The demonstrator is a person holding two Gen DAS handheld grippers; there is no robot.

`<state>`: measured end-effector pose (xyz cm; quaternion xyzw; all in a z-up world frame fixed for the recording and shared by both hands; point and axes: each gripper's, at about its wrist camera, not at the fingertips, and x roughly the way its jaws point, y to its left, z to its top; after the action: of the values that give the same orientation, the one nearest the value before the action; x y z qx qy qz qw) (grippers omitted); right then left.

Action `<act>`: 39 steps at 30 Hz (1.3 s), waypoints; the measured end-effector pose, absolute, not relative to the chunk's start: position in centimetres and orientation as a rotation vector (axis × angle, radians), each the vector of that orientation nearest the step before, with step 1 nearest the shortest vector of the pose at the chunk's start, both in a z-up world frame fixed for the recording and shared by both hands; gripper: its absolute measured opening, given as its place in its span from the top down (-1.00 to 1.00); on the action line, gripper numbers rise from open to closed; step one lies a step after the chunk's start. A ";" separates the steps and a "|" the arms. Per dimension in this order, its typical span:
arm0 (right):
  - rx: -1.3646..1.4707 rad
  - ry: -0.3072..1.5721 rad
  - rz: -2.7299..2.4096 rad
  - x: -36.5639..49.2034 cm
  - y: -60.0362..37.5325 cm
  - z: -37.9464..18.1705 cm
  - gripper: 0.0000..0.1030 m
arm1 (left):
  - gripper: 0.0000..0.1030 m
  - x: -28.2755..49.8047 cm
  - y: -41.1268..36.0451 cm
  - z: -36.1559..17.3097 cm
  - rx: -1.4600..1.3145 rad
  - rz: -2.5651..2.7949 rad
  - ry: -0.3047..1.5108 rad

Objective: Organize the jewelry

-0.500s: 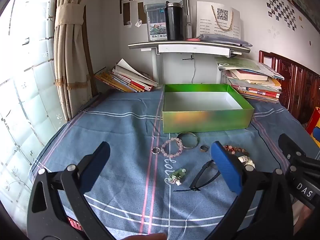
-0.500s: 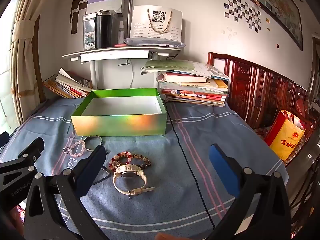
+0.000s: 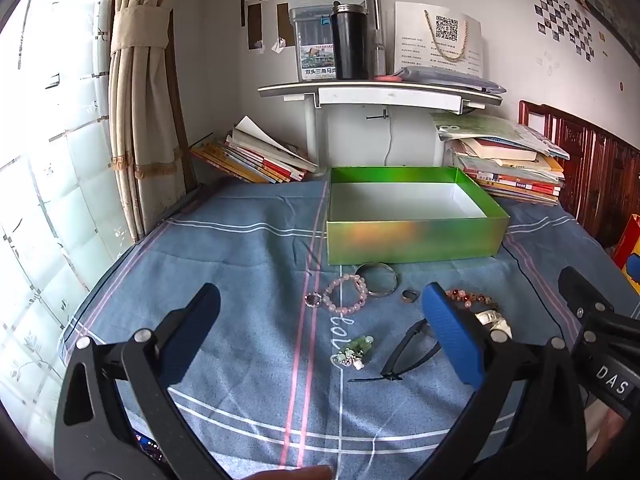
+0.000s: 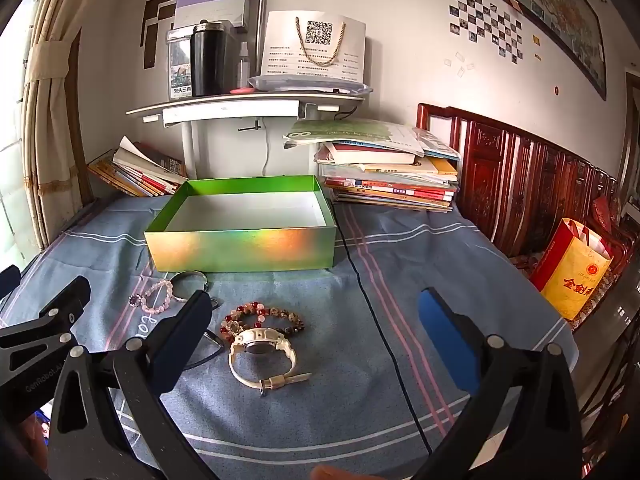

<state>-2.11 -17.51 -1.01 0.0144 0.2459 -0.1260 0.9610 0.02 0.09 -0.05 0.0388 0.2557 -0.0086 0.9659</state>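
Observation:
An open green box (image 3: 412,240) (image 4: 240,250), empty, stands on the blue cloth. In front of it lie a pink bead bracelet (image 3: 346,292) (image 4: 157,296), a silver bangle (image 3: 380,278) (image 4: 191,278), a small ring (image 3: 409,295), a purple-stone ring (image 3: 313,299) (image 4: 136,300), a green charm (image 3: 354,350), a black hair tie (image 3: 404,354), a red-brown bead bracelet (image 4: 260,318) (image 3: 470,297) and a white watch (image 4: 262,352). My left gripper (image 3: 320,328) is open and empty above the cloth, short of the charm. My right gripper (image 4: 310,332) is open and empty, over the watch.
Book stacks lie behind the box at left (image 3: 256,156) and right (image 4: 388,176). A white shelf (image 3: 380,94) holds a black flask (image 3: 350,42). A curtain (image 3: 140,120) hangs at left. A carved wooden bench (image 4: 532,184) and a red-yellow bag (image 4: 572,276) stand at right.

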 end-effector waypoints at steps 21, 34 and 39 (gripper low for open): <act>0.030 0.502 -0.252 -1.9 -17.1 -1.0 -0.95 | -0.93 0.1 0.3 -0.5 0.074 -0.016 0.520; 0.031 0.506 -0.249 -2.0 -17.2 -1.0 -0.95 | -0.93 0.0 0.4 -0.7 0.076 -0.015 0.525; 0.030 0.507 -0.250 -1.9 -17.1 -1.1 -0.95 | -0.93 0.0 0.4 -0.8 0.076 -0.014 0.525</act>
<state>-1.92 -17.07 -1.08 0.0147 0.2500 -0.1234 0.9602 0.05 0.39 -0.82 0.0377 0.2596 -0.0069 0.9650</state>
